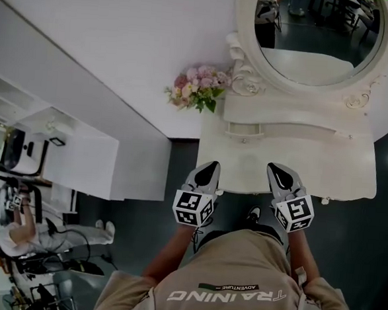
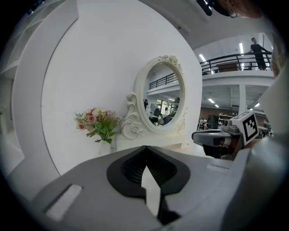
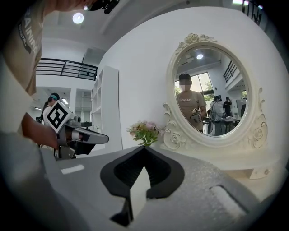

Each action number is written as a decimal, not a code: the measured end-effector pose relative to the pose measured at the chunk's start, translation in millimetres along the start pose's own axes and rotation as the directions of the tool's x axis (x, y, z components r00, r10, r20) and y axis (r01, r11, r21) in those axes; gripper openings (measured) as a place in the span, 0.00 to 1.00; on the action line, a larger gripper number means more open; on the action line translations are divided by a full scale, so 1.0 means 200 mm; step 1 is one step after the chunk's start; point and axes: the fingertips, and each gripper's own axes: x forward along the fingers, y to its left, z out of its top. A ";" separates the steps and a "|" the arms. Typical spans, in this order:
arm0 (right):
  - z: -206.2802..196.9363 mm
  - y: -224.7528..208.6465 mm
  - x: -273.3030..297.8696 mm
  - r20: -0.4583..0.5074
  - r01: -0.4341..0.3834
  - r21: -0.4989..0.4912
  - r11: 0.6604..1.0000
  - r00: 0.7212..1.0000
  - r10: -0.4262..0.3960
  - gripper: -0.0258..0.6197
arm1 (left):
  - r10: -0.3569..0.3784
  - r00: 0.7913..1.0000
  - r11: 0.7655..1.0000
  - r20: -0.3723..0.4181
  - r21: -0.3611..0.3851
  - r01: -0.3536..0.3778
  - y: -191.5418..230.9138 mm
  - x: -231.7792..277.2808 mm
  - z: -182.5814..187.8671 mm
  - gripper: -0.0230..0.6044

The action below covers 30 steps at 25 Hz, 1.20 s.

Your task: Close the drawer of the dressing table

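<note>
**Head view.** The white bench (image 1: 351, 175) stands straight ahead, with an oval mirror (image 1: 315, 33) at its back and a bunch of flowers (image 1: 197, 88) at its far left corner. Under the mirror, on the left side of the raised base, a small drawer (image 1: 244, 129) seems to jut out toward the person. I judge this to be the one to shut. Its front runs left to right, parallel to the bench's near edge. The left claw (image 1: 209, 169) and right claw (image 1: 276, 170) hover side by side over that near edge, pointing at the mirror. The drawer lies forward of both, almost in line with the left claw and off to the left of the right one, so the left is the nearer. The push would go straight away from the person.

**Left claw view.** The left claw (image 2: 145, 149) has its tips pressed together, with nothing between them. The mirror and flowers sit beyond, and the right claw (image 2: 196, 135) shows at the right. The claw's own body hides the drawer.

**Right claw view.** The right claw (image 3: 144, 149) is likewise pinched to a point and empty. The left claw (image 3: 103, 139) shows at the left. I cannot make out the drawer here.
</note>
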 end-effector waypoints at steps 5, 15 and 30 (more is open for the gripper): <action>0.01 -0.07 0.05 0.007 -0.022 -0.006 1.000 1.000 0.022 0.04 | 0.025 1.000 1.000 -0.011 -0.005 -0.025 0.02 0.06 -0.01 0.06; -0.05 -0.12 0.20 -0.058 -0.045 0.030 0.999 0.997 0.047 0.04 | 0.042 0.998 0.998 -0.045 -0.035 -0.044 0.13 0.16 -0.02 0.07; 0.04 -0.19 0.61 -0.125 0.047 0.072 0.996 0.991 -0.037 0.04 | -0.105 0.994 0.993 -0.021 -0.049 0.104 0.38 0.49 0.13 0.06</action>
